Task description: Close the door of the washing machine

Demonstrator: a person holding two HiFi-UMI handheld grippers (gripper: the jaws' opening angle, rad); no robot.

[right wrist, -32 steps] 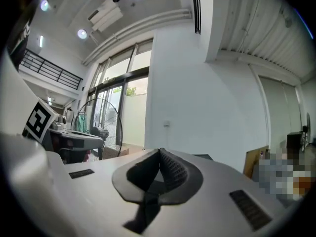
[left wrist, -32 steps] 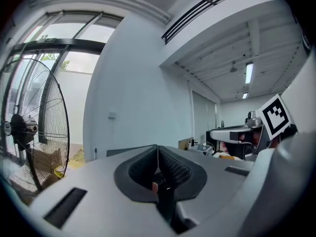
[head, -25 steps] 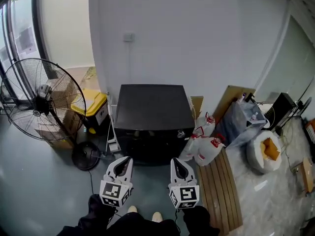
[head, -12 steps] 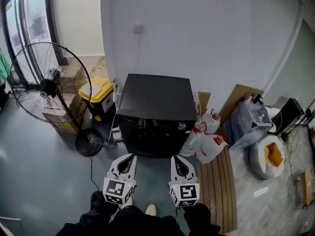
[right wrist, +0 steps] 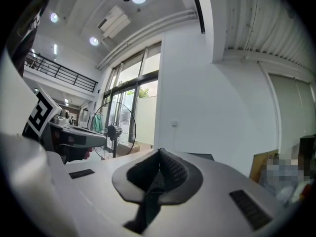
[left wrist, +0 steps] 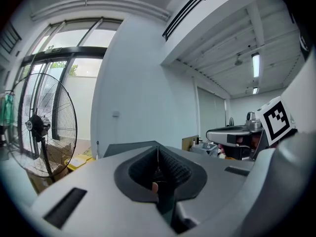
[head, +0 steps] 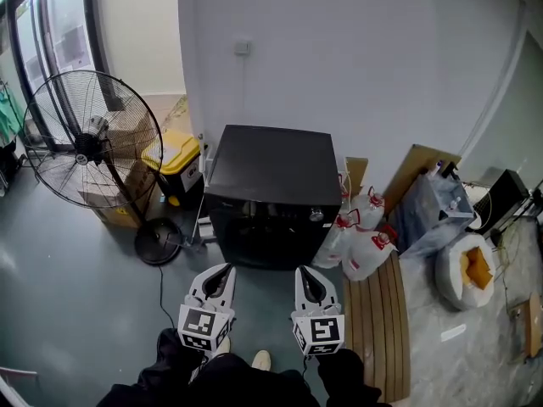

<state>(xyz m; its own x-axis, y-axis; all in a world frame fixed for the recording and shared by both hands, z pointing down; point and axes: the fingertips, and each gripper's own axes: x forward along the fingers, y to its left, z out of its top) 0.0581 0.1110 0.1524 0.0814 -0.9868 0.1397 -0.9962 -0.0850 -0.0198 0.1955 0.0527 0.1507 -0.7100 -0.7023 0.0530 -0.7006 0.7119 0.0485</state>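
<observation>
Item: washing machine [head: 271, 197], black, box-shaped. It stood on the floor [head: 76, 303] with its back to the white wall [head: 339, 66] and its dark front facing the person. Its door [head: 267, 240] was on that front; whether the door stood ajar could not be told from above.

Left gripper [head: 222, 270]: held low before the machine's front, near it and not touching. Jaws clenched together, nothing between them.

Right gripper [head: 304, 272]: held beside the left at like height, also short of the machine. Jaws clenched together, nothing held.

Surroundings:
- Pedestal fan [head: 89, 138], to the machine's left.
- Yellow-lidded bin [head: 174, 155], between fan and machine.
- White bags [head: 361, 244] with red fittings, just beside the machine's right front corner.
- Slatted wooden board [head: 377, 320], lying flat on the floor to the right of the grippers.
</observation>
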